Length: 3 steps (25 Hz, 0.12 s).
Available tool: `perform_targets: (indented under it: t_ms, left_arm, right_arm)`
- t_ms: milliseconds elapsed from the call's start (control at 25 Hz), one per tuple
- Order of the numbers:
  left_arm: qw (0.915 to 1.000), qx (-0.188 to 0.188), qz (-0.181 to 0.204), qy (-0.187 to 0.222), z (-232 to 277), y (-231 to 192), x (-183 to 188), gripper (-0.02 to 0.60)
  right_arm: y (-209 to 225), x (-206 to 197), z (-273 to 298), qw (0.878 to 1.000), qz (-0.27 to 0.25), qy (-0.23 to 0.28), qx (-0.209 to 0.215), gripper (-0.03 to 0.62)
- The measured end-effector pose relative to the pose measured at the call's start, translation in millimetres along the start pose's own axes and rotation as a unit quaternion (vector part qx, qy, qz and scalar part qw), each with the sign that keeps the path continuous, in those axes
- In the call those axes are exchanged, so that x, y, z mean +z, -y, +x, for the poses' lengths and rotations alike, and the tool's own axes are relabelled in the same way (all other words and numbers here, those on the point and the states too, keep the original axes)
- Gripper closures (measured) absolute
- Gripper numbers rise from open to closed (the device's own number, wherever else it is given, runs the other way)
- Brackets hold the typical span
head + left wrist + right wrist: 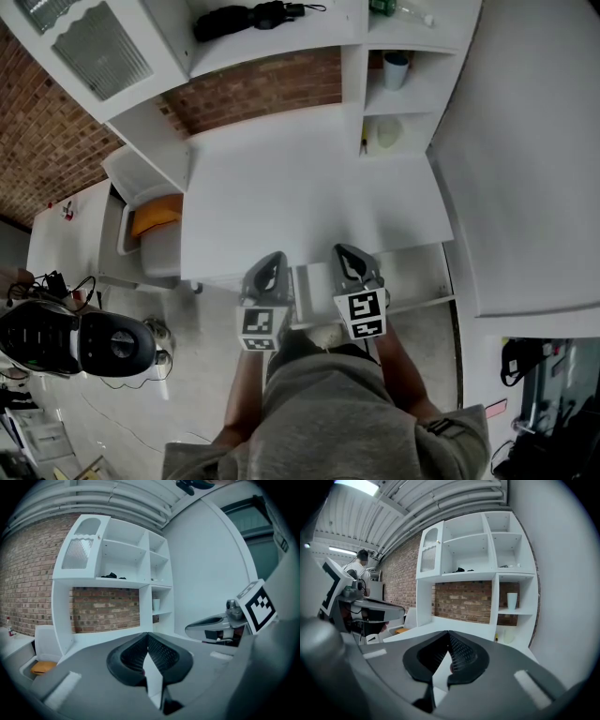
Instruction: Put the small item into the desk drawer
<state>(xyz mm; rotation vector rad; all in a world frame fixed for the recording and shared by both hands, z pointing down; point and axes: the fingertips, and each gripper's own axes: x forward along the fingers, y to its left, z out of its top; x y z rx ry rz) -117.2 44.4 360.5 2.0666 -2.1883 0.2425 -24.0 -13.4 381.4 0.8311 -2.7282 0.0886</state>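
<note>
Left tool (271,258) and right tool (347,251) side by side, both jaws closed together, nothing gripped, pointing slightly downward

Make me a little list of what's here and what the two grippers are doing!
place: white desk with shelves, brick wall behind
left gripper: shut, empty, at desk's front edge
right gripper: shut, empty, beside the left one
cup: on a right-hand shelf
black thing: on the top shelf
chair: left of desk, orange cushion
small item: can't spot it
</note>
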Motion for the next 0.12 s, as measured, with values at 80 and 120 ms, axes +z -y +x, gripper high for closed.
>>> perform_targets:
  t_ms: [80, 120]
  left_arm:
    - [1.0, 0.0, -0.001, 0.0, -1.0, -3.2, -0.7, 0.569]
    - [1.0, 0.0, -0.002, 0.0, -1.5, -4.3, -0.9, 0.569]
  right_arm:
    - [-3.1, 0.9, 1.6, 1.0, -0.001, 0.0, 0.0, 0.591]
    - [-4.5, 1.2, 2.1, 1.0, -0.001, 0.0, 0.0, 0.592]
